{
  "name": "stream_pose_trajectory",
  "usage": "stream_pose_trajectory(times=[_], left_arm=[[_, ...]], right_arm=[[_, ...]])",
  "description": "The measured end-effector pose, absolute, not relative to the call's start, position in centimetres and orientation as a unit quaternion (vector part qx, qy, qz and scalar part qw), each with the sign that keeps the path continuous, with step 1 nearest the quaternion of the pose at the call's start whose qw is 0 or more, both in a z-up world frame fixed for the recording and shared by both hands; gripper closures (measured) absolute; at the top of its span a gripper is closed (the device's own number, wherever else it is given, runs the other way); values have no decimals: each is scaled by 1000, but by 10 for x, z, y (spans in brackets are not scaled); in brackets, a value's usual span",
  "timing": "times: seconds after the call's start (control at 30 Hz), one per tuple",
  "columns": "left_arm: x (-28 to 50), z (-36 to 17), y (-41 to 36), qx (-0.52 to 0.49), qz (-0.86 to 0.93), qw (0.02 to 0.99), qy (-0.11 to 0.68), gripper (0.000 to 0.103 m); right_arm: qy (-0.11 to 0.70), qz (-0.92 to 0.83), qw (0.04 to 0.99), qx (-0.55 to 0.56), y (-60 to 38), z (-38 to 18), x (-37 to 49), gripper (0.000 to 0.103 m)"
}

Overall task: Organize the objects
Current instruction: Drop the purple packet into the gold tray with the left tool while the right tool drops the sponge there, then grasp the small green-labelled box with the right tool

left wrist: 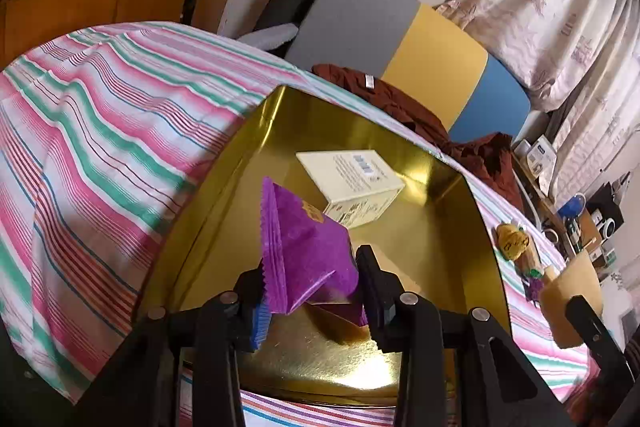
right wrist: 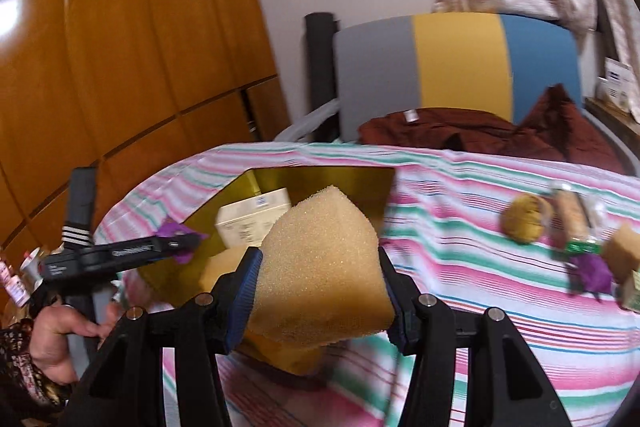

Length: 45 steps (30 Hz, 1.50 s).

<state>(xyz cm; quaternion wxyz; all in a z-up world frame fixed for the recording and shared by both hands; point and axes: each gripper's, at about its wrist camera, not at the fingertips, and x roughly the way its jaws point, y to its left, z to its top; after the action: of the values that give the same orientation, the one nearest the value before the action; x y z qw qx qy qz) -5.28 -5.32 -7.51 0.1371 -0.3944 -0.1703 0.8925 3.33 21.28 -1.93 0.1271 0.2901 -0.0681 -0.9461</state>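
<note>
My left gripper (left wrist: pixel 310 291) is shut on a purple foil packet (left wrist: pixel 304 247) and holds it over the open gold tin (left wrist: pixel 440 227). A white box (left wrist: pixel 352 183) lies inside the tin, and a tan sponge shows partly behind the packet. My right gripper (right wrist: pixel 320 291) is shut on a yellow sponge (right wrist: pixel 320 259) and holds it above the striped cloth at the tin's right edge (right wrist: pixel 360 187). The left gripper with the purple packet (right wrist: pixel 180 239) shows at the left of the right wrist view.
On the striped tablecloth (right wrist: pixel 480 267) to the right lie a round brown snack (right wrist: pixel 524 223), a wrapped bar (right wrist: pixel 572 223), another purple packet (right wrist: pixel 592 273) and a sponge (right wrist: pixel 622 255). A dark red garment (right wrist: pixel 480 131) lies on a chair behind the table.
</note>
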Motion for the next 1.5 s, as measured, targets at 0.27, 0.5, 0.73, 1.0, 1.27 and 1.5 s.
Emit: stream_pose_trajectory(times=[0.27, 0.5, 0.73, 1.0, 1.27, 1.5], left_arm=[[-48, -66, -53, -381, 900, 121, -174, 22], [-42, -46, -67, -351, 908, 93, -211, 7], [-34, -31, -67, -334, 910, 85, -229, 0], [-30, -34, -50, -357, 906, 90, -210, 0], [-24, -37, -19, -376, 903, 134, -161, 0], [-11, -39, 18, -382, 895, 202, -110, 0]], right_arm=[[-63, -921, 145, 355, 175, -44, 3, 47], [-57, -904, 154, 395, 158, -61, -10, 45], [-45, -902, 145, 404, 152, -64, -10, 34], [-91, -918, 133, 362, 180, -41, 4, 27], [-132, -921, 83, 358, 222, -38, 11, 27], [-161, -915, 15, 370, 275, -53, 25, 27]])
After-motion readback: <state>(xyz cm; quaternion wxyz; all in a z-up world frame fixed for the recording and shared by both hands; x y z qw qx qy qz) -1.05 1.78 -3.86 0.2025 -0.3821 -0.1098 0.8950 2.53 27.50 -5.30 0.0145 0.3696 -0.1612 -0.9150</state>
